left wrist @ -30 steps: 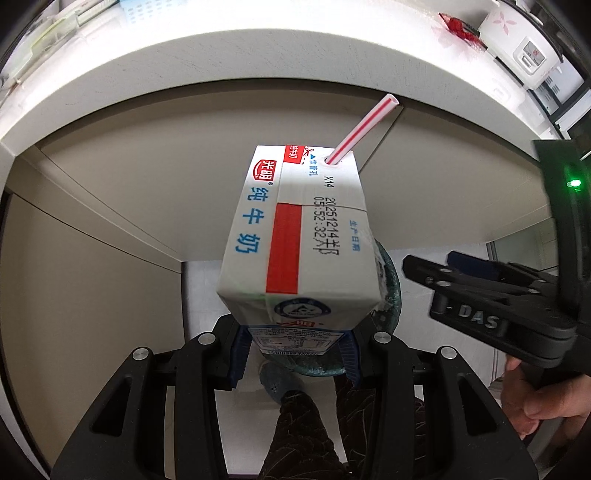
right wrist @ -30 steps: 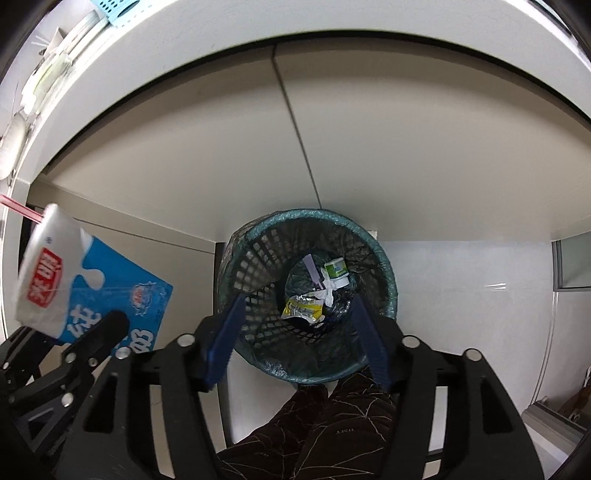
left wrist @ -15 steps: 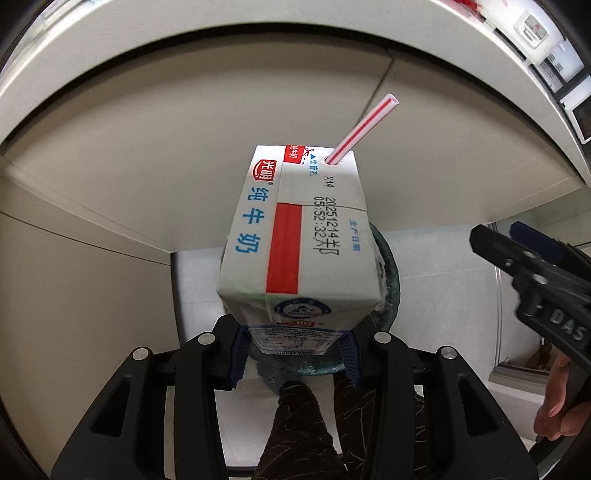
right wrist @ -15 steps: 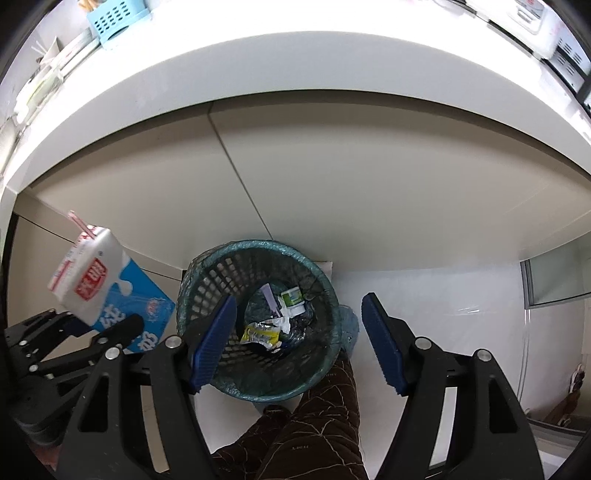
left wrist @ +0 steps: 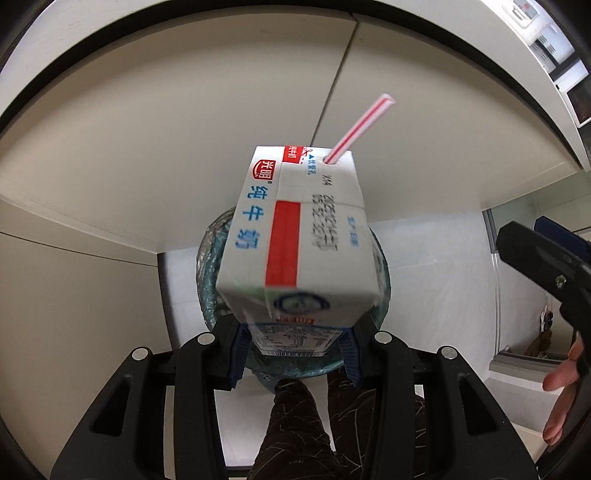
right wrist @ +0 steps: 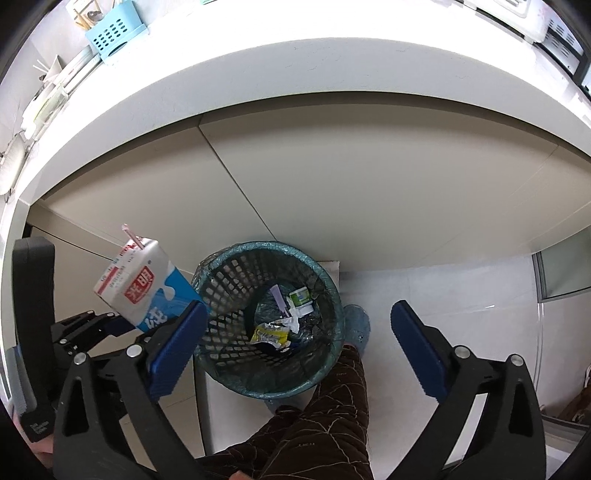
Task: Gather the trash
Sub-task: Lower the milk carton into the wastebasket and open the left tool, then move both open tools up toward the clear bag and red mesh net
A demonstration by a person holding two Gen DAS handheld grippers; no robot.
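Trash is gathered in a teal mesh wastebasket [right wrist: 269, 321] lined with a clear bag, standing on the white floor against beige cabinet fronts [right wrist: 332, 177] under a white countertop [right wrist: 258, 74]. In the right wrist view the basket is seen from above at the centre, whereas a second ago it filled the gap between the fingers; it is now seen smaller and more of the countertop is taken in, with a blue perforated caddy [right wrist: 114, 33] at 11 o'clock. Dark patterned trousers [right wrist: 314, 424] are seen at 6 o'clock.

The right gripper [right wrist: 299, 345] has just been opening: its blue pads [right wrist: 417, 350] are now spread wide on either side of the basket, with nothing between them.

A milk carton [left wrist: 295, 240], white with blue characters and a red stripe, is clamped at its base by the left gripper [left wrist: 293, 349], as it was a second ago. In the left wrist view it is held directly over the basket, more of whose rim is now exposed around it. In the right wrist view the carton sits at 9 o'clock, just beside the rim.

A red-striped straw [left wrist: 360, 129] projects from the carton's top toward 1 o'clock. On the basket's bottom lie a yellow wrapper [right wrist: 269, 334], a small green-labelled cup [right wrist: 301, 297] and white scraps.
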